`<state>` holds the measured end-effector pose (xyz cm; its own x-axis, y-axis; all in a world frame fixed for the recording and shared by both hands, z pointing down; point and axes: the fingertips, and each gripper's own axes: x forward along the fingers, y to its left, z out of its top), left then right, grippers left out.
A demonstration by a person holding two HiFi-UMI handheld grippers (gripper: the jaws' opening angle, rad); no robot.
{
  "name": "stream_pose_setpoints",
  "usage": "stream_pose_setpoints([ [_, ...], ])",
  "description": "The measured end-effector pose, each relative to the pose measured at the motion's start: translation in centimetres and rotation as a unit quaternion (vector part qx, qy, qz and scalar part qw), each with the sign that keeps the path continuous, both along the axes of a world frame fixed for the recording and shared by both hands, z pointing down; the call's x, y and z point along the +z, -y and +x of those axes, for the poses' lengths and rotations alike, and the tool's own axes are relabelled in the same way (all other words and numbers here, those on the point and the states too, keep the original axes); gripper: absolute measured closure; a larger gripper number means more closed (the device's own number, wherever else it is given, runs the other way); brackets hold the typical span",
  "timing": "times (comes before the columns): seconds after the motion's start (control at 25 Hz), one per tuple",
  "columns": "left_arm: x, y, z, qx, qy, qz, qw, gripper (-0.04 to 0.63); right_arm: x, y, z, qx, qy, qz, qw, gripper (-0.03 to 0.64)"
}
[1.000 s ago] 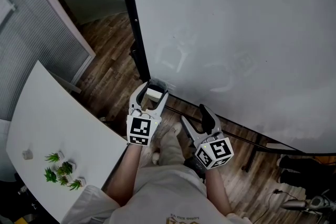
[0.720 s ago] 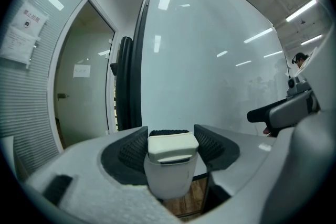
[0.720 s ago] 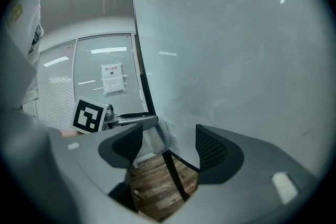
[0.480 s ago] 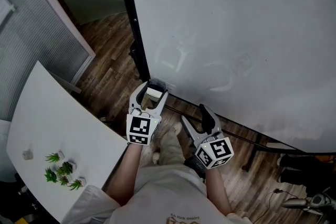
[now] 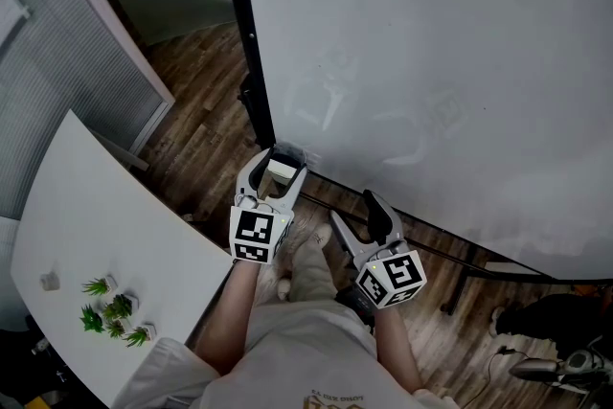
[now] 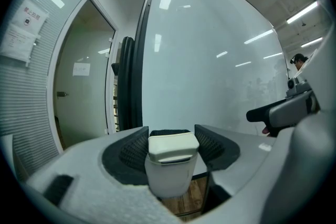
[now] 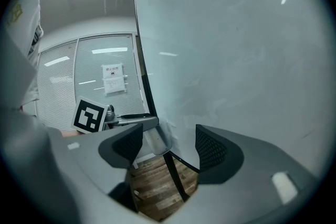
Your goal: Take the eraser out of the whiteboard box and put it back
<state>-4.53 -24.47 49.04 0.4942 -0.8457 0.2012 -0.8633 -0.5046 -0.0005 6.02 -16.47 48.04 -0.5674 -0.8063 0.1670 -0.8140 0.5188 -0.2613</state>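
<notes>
The white eraser (image 5: 280, 172) sits between the jaws of my left gripper (image 5: 279, 165), right at the small grey whiteboard box (image 5: 287, 151) on the board's lower left corner. In the left gripper view the eraser's cream top (image 6: 173, 146) is pinched between the two ribbed pads, above the pale translucent box (image 6: 168, 180); how deep it reaches into the box is unclear. My right gripper (image 5: 354, 211) hangs open to the right, a little lower, with nothing between its jaws (image 7: 169, 145). In the right gripper view the box (image 7: 156, 140) shows under the left gripper's finger.
The large whiteboard (image 5: 431, 62) fills the upper right, held by a black frame post (image 5: 247, 43). A white table (image 5: 96, 225) with small green plants (image 5: 113, 311) stands at the left. Wooden floor lies below. A glass partition with blinds (image 7: 94, 81) is behind.
</notes>
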Motion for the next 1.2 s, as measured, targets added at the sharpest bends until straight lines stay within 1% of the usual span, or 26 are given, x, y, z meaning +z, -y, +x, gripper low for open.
stream_pose_setpoints([
  [0.6,-1.5,-0.6,-0.2,0.005,-0.004,0.015,0.9999,0.325,-0.8,-0.7,-0.6,-0.001,-0.001,0.009,1.0,0.31],
  [1.2,-3.1,-1.5,-0.3,0.001,-0.003,0.032,0.9995,0.327,-1.7,-1.6,-0.2,0.001,-0.001,0.02,1.0,0.31],
])
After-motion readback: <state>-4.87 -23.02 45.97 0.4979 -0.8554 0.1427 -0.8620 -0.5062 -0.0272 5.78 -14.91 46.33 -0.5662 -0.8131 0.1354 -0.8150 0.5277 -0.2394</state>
